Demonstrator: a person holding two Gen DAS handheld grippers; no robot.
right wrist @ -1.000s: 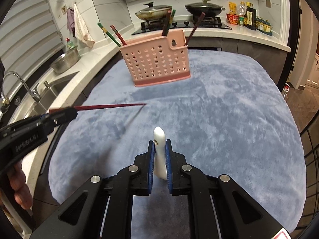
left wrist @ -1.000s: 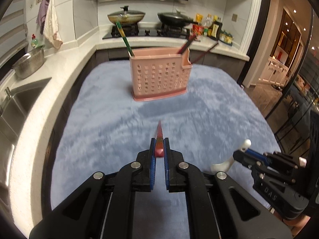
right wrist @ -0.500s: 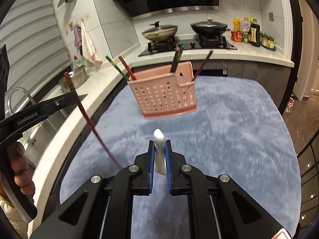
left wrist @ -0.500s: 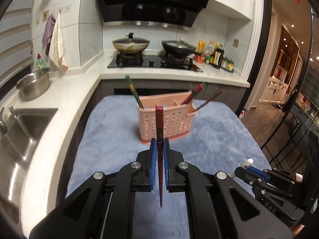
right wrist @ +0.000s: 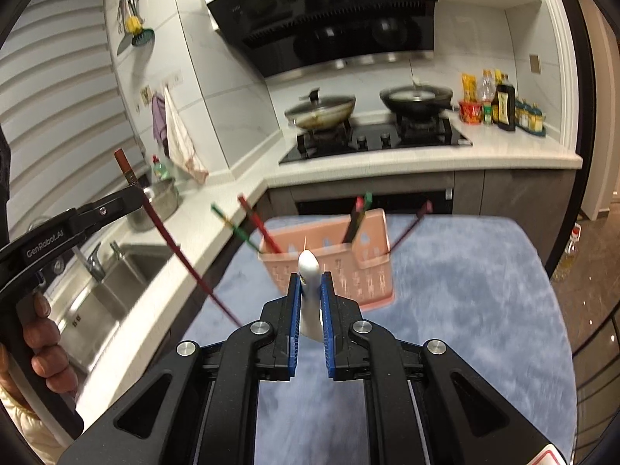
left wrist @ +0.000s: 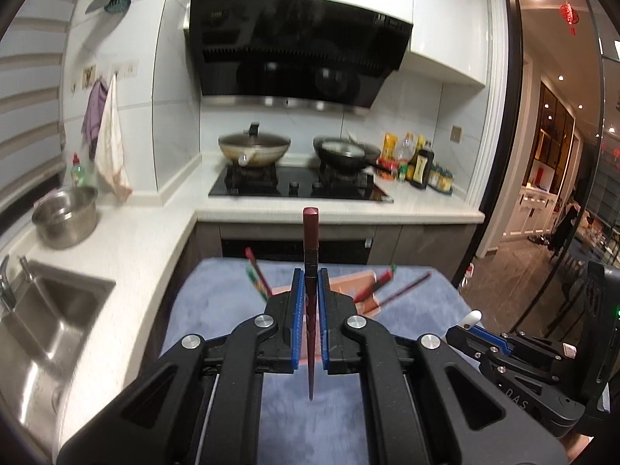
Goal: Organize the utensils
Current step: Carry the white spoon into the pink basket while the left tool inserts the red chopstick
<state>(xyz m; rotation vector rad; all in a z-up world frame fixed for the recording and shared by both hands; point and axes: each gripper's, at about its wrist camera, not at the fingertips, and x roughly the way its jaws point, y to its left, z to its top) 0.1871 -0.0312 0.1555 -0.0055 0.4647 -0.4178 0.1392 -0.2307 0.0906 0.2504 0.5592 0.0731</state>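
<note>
Left gripper (left wrist: 310, 298) is clamped on a red chopstick (left wrist: 310, 240), held upright. Right gripper (right wrist: 309, 298) is pinching a white spoon (right wrist: 308, 271). Pink basket (right wrist: 333, 267) sits near the table's far edge.

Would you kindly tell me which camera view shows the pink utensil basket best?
The right wrist view: the pink utensil basket shows its perforated front and rim. In the left wrist view, the left gripper hides nearly all of it.

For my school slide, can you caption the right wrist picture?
Right gripper holds a white spoon near the pink basket; left gripper holds a red chopstick.
</note>
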